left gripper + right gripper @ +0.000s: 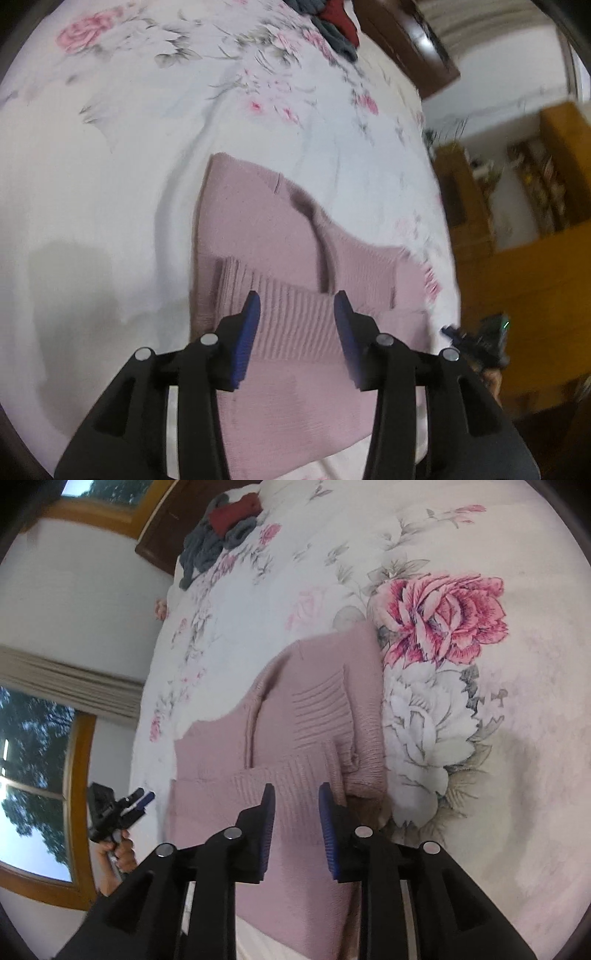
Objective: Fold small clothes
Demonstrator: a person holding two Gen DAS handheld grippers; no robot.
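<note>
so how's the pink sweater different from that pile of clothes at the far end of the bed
The pink sweater lies spread flat and partly folded, a ribbed sleeve laid across it; the pile of clothes is a crumpled heap. The sweater is one pale pink piece, the pile dark grey-blue with a red item on top. The sweater lies right before both grippers, the pile far off. Both rest on the floral bedsheet.

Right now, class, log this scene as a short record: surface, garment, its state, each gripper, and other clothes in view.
surface: floral bedsheet
garment: pink knitted sweater, lying on the sheet
state: partly folded, ribbed sleeve laid across the body
left gripper: open, above the ribbed sleeve, holding nothing
right gripper: open, above the sweater, holding nothing
other clothes: grey and dark red pile at the far end of the bed
</note>
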